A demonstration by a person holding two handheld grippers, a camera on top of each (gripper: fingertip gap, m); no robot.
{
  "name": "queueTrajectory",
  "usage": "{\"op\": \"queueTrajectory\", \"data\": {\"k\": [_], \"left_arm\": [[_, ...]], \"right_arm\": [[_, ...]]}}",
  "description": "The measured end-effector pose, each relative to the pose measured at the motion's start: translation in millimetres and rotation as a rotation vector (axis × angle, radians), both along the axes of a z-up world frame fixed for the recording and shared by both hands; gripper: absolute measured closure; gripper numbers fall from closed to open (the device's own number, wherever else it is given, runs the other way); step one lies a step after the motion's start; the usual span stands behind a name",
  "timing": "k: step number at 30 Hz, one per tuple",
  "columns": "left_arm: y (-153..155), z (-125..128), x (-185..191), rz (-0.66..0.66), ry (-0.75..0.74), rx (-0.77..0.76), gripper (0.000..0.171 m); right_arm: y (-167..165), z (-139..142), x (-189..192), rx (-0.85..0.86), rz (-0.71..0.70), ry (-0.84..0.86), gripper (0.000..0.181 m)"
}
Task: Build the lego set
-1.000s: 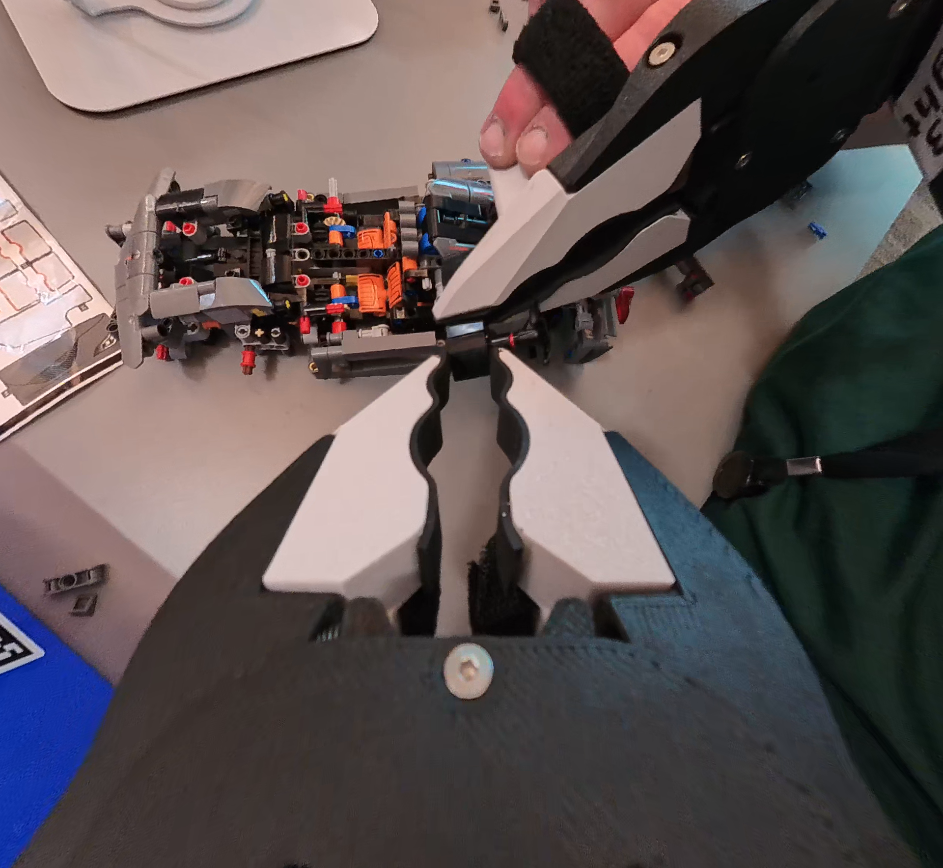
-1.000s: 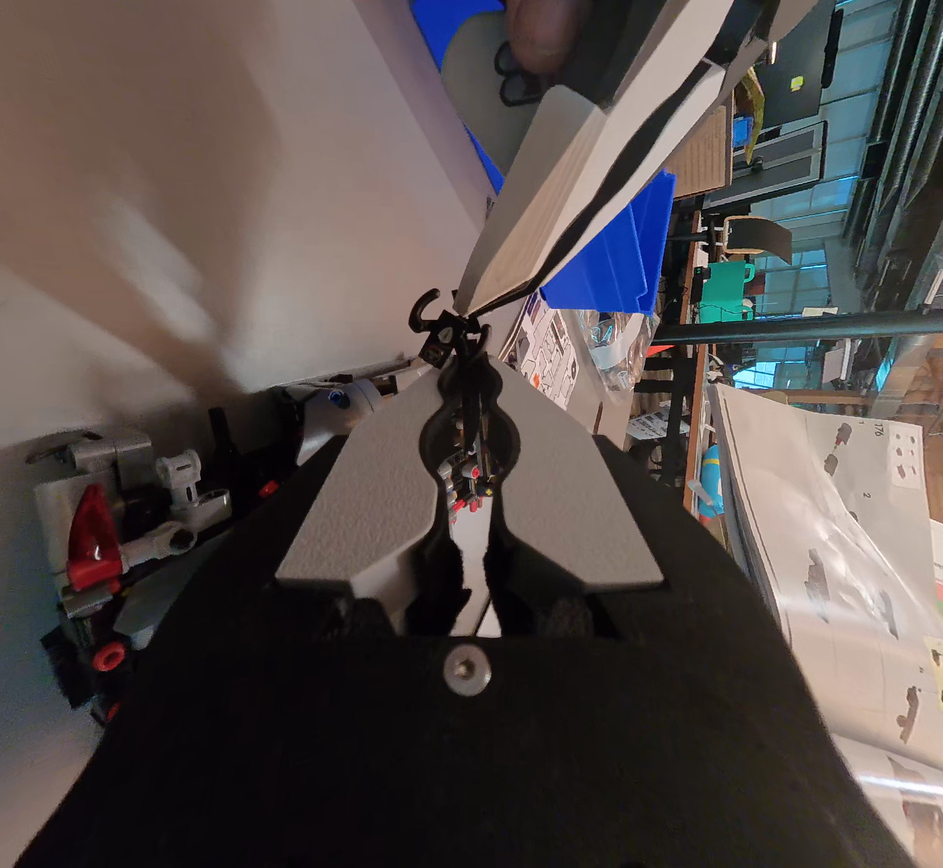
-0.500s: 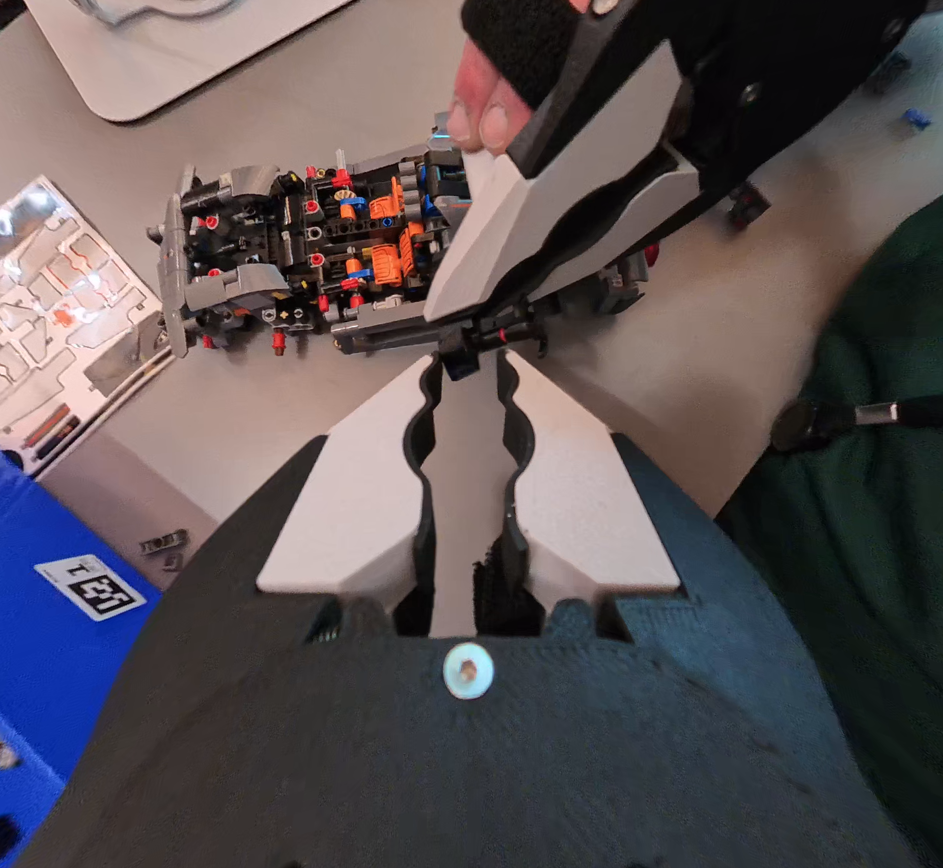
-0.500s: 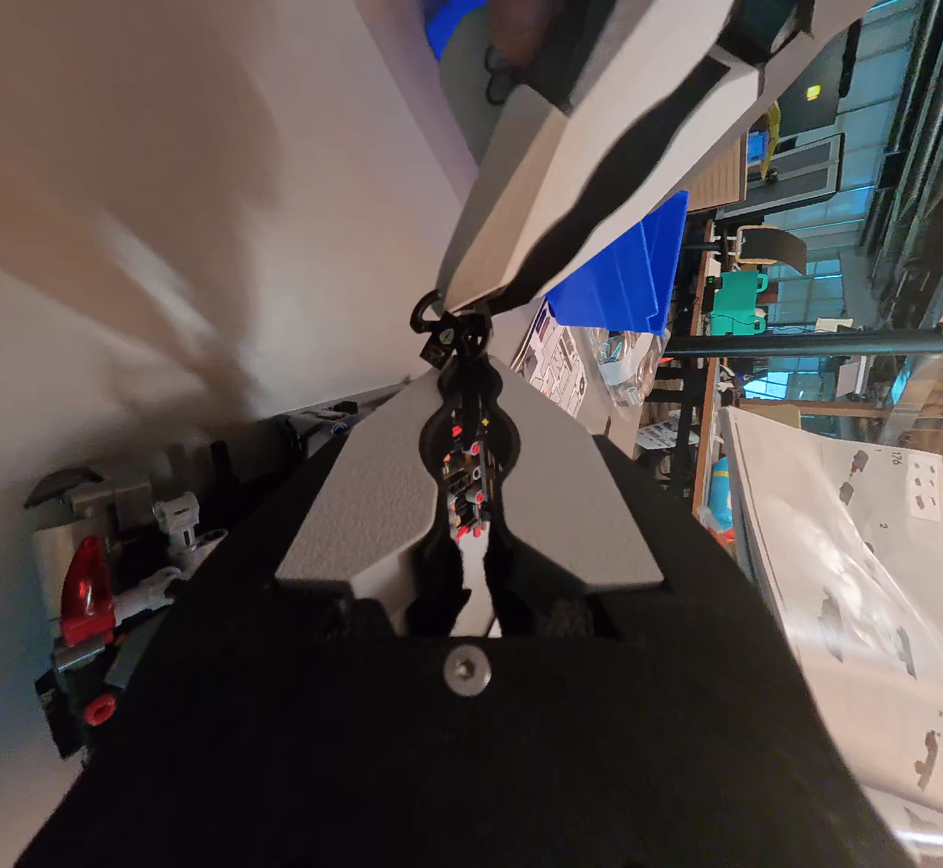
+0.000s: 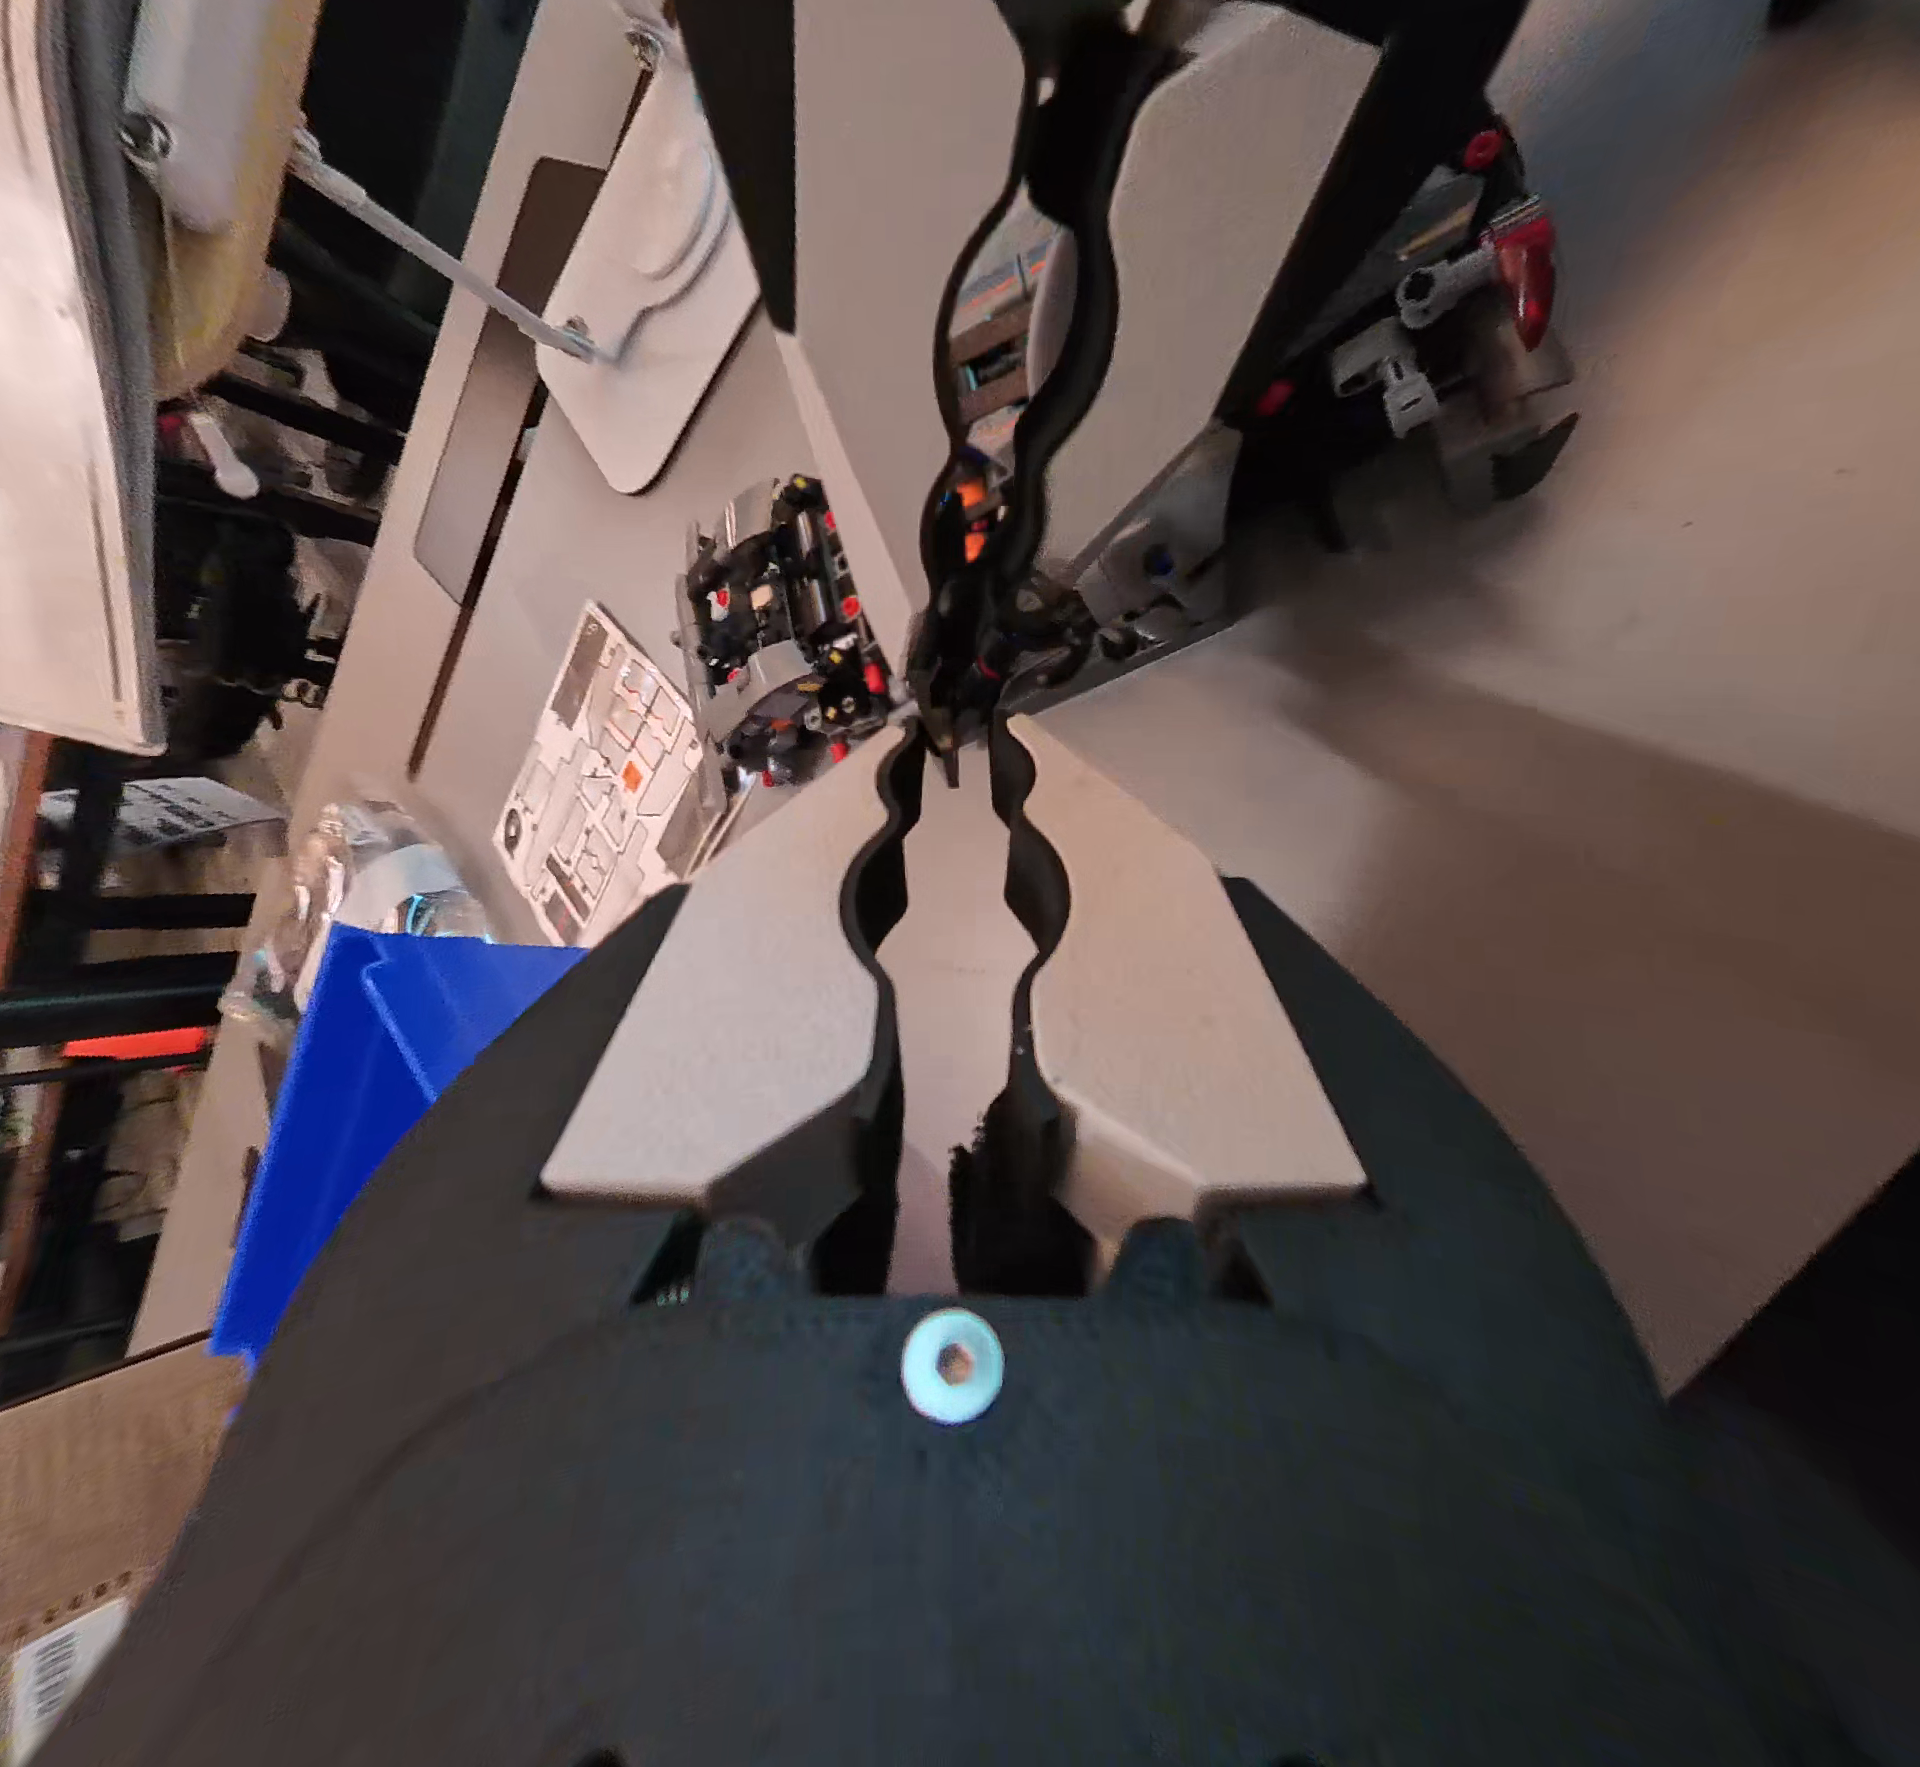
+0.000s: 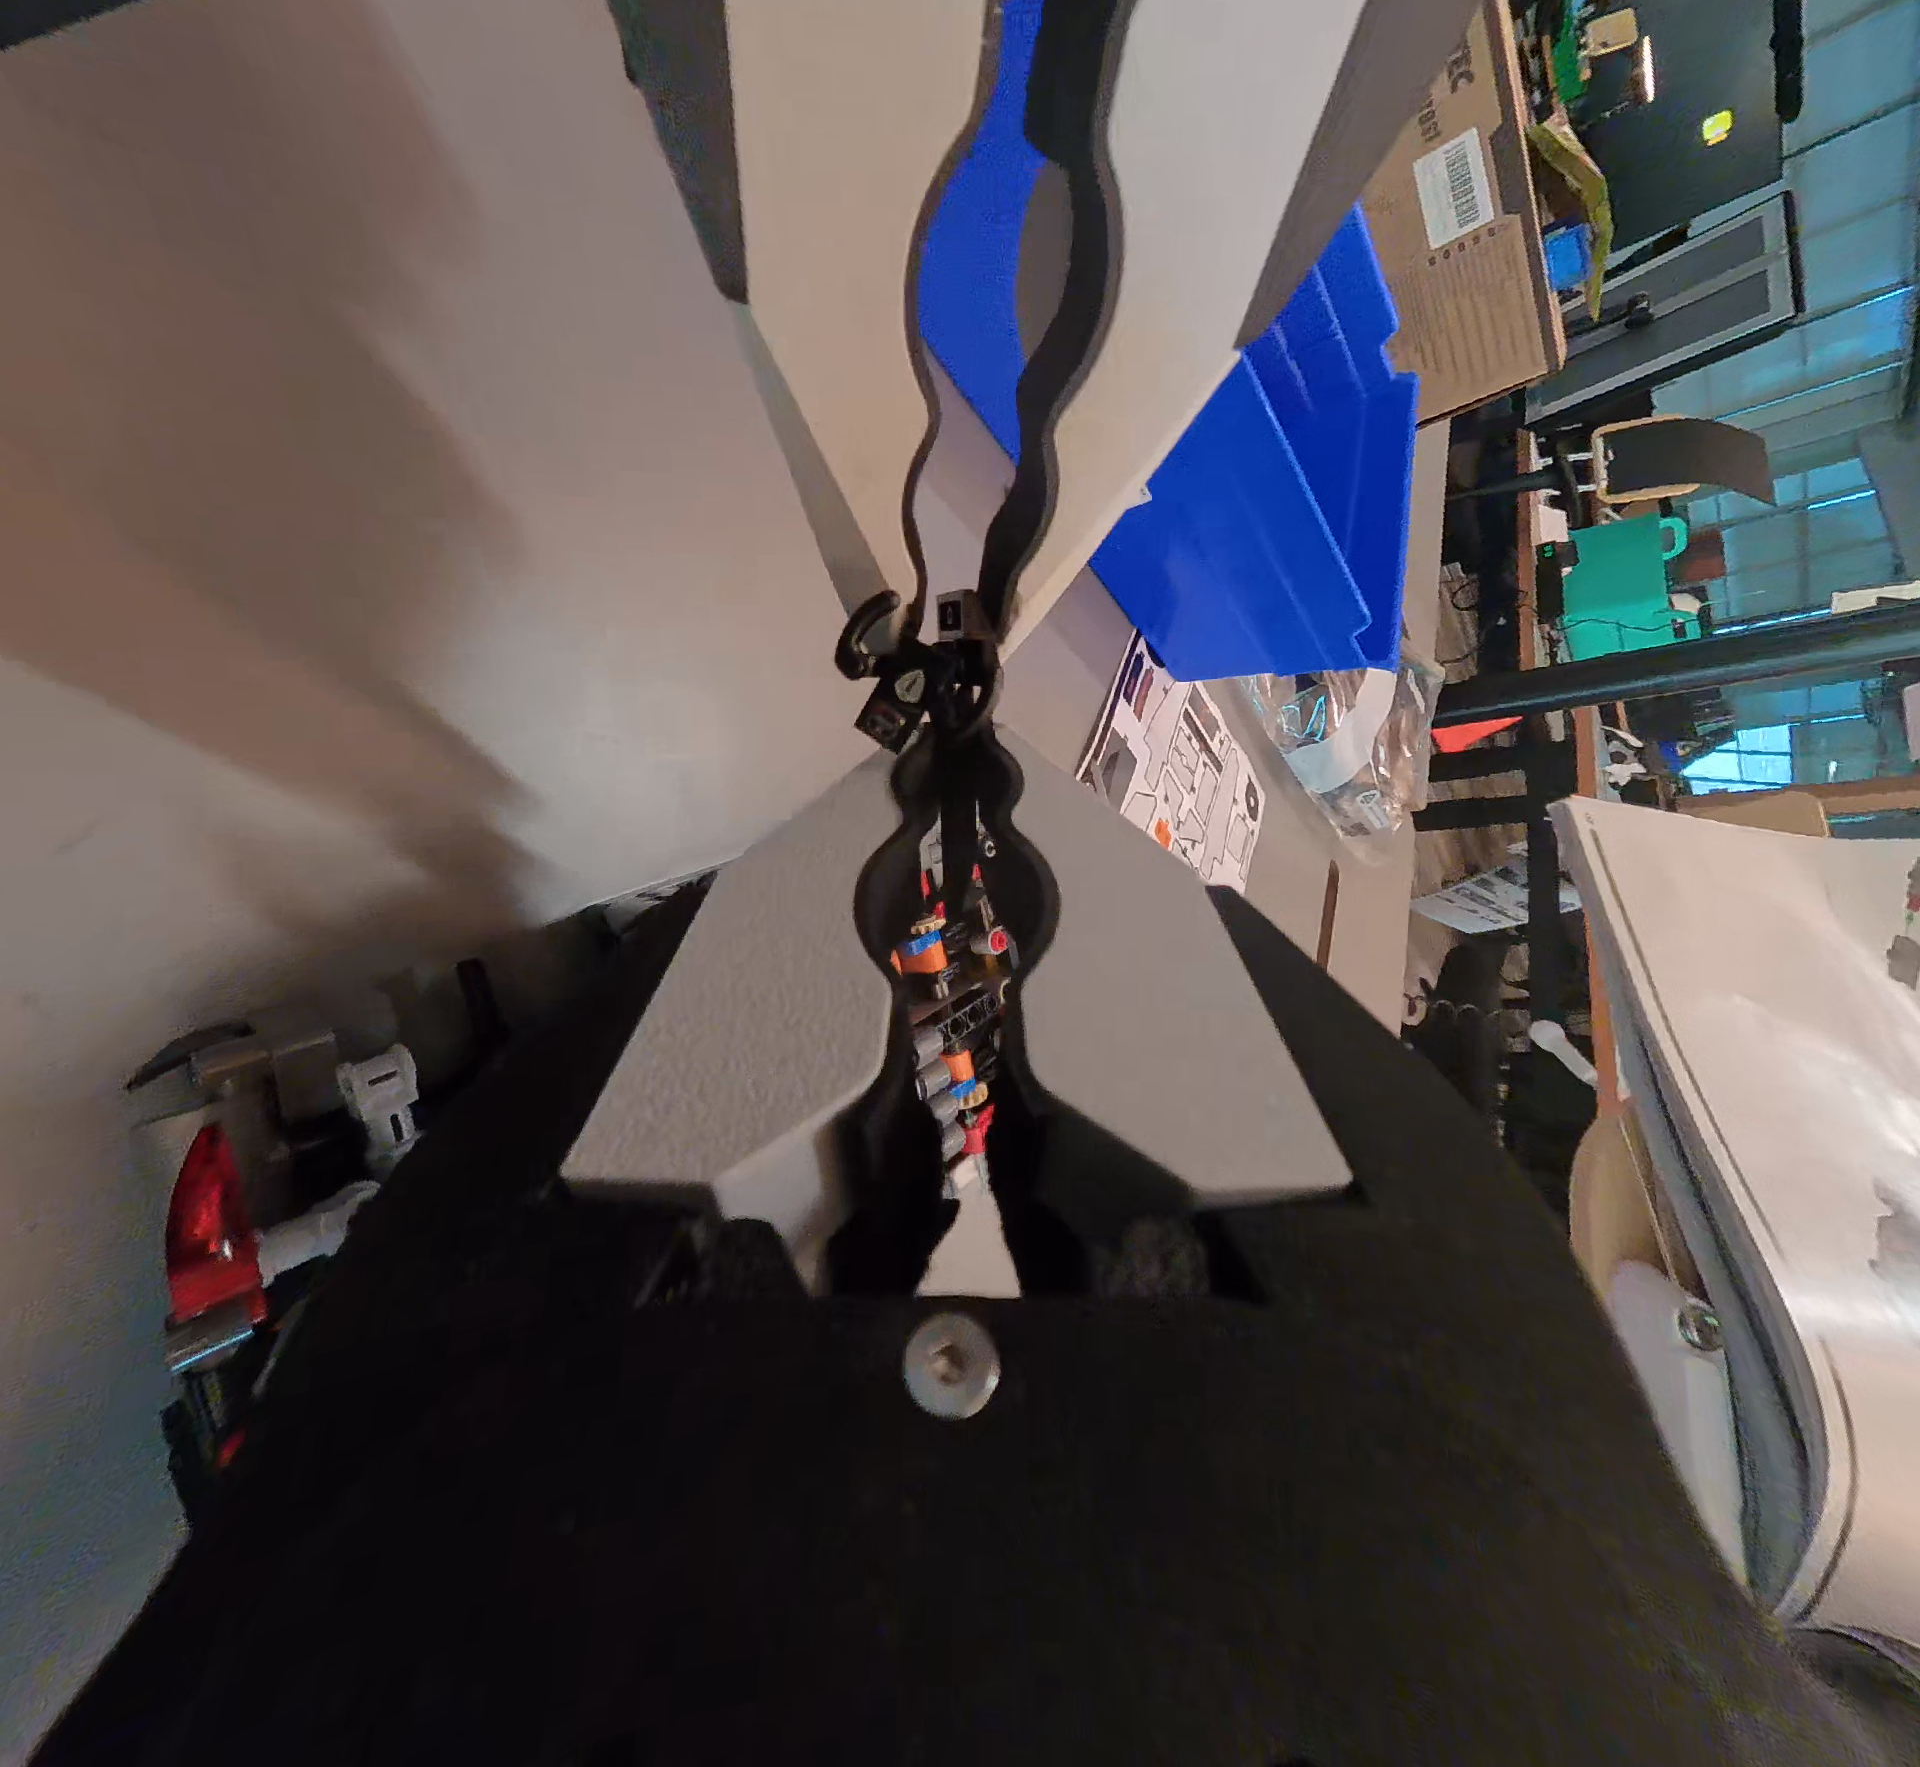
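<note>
Both wrist views have rolled since the earlier frames. Left gripper [image 5: 951,746] fingertips nip a small black piece; right gripper [image 6: 951,730] is clamped on the grey-black-orange lego car [image 5: 774,621]. Printed sheet [image 5: 597,772] text is illegible.

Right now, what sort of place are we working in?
Probably a shared workshop or lab, not a home: the grey table holds blue parts bins and a sticker sheet, and behind stand cardboard boxes, other desks and a dark monitor.

Two grippers, left [image 5: 951,751] and right [image 6: 951,741]; one lego car [image 5: 790,616]; one blue bin [image 6: 1278,491]; one sticker sheet [image 5: 597,772]; one plastic bag [image 6: 1340,741].
</note>
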State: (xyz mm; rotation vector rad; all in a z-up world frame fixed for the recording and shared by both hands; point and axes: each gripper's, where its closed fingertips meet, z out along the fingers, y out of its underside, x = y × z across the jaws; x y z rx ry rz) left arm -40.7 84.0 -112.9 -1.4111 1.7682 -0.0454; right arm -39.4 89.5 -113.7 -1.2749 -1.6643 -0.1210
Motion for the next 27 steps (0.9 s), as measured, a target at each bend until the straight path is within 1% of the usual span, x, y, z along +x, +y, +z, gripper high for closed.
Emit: {"op": "queueTrajectory", "data": {"k": [7,13,17,21,24,27], "left_arm": [[1,2,2,-0.034,0.099,0.205,0.164],[-3,7,5,-0.101,0.148,0.296,0.167],[-3,9,6,-0.118,0.186,0.343,0.168],[-1,14,8,-0.134,0.175,0.397,0.167],[2,17,9,-0.123,0.135,0.403,0.164],[-4,16,11,-0.125,0.086,0.361,0.153]], "right_arm": [[0,1,3,-0.079,-0.011,0.021,0.178],[-5,5,5,-0.186,0.015,0.075,0.177],[-6,6,6,-0.243,0.017,0.095,0.177],[-5,11,8,-0.234,0.017,0.102,0.176],[-5,12,10,-0.202,0.015,0.091,0.178],[-6,14,11,-0.178,0.013,0.091,0.178]]}}
